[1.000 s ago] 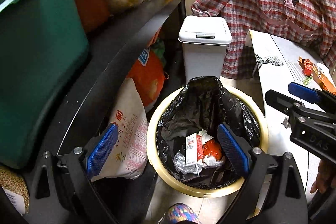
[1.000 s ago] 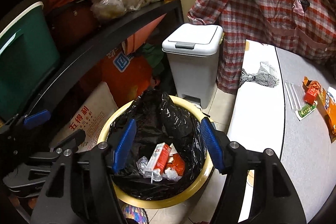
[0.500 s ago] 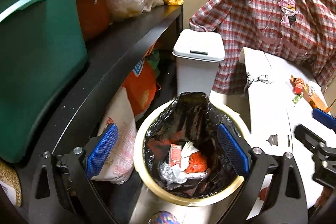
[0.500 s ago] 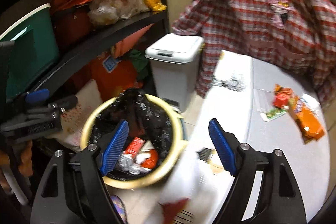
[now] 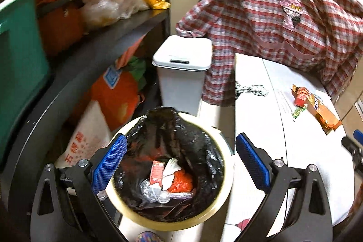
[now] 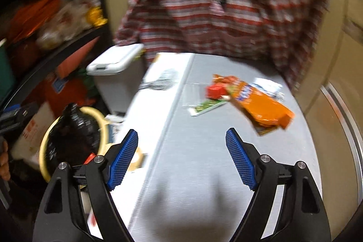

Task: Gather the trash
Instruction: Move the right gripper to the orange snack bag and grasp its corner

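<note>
Hovering above the round yellow-rimmed trash can (image 5: 228, 176), the left gripper (image 5: 179, 161) has its blue-padded fingers (image 5: 109, 160) spread wide with nothing between them. The can is lined with a black trash bag (image 5: 192, 146), and at its bottom lie a small red carton (image 5: 157, 172), a white crumpled paper (image 5: 171, 168), an orange-red wrapper (image 5: 181, 182) and some clear plastic (image 5: 149, 189). Behind the can stands a white lidded bin (image 5: 181, 56), with a red plaid shirt (image 5: 272, 22) hanging beyond it. To the can's left are an orange bag (image 5: 115, 96) and a white printed sack (image 5: 86, 140) under a dark shelf (image 5: 95, 47).

The right gripper (image 6: 181, 158) is held over the grey tabletop (image 6: 192, 174), its fingers (image 6: 240, 165) also wide apart and holding nothing. Ahead of it on the tabletop lies the remaining trash: an orange snack bag (image 6: 261, 106), a small red box (image 6: 214, 91) just beside its upper end, a green-and-white wrapper (image 6: 207, 106) below the box, and a white wrapper (image 6: 267, 85) behind the bag. This view is blurred, so finer detail cannot be made out. The trash can appears at the left of this view, below the tabletop's edge, well apart from the snack bag.
</note>
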Demonstrator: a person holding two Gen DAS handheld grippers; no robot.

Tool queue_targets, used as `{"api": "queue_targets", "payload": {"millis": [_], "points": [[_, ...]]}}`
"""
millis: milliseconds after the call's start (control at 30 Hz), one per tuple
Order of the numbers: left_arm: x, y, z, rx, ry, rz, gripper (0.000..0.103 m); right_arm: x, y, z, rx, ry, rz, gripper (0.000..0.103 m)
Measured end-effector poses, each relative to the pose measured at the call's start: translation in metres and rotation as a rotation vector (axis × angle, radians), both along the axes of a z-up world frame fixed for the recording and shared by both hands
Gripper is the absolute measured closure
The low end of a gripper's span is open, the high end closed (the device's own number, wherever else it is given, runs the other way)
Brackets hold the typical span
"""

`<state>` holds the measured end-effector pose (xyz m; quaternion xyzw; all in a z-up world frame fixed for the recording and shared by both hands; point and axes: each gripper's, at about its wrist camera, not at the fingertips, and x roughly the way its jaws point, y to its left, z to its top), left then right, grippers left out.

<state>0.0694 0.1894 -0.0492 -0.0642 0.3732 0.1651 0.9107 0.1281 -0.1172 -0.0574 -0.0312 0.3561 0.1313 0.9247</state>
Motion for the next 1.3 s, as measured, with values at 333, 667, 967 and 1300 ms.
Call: {"api": "queue_targets", "payload": {"millis": [333,667,967,1300], "points": [[0.020,-0.033,-0.005,0.010,0.017,-0.080,0.010,0.076,-0.095,-0.035,0.035,0.045,-0.234,0.024],[0.037,-0.053,-0.014,0.084,0.047,-0.146,0.010,0.149,-0.136,-0.078,0.191,0.178,-0.411,0.025],[0.040,-0.053,-0.019,0.100,0.069,-0.158,0.010,0.185,-0.159,-0.109,0.283,0.286,-0.545,0.083],[0.042,-0.057,-0.018,0.110,0.057,-0.153,0.010,0.153,-0.154,-0.053,0.160,0.101,-0.494,0.100]]}}
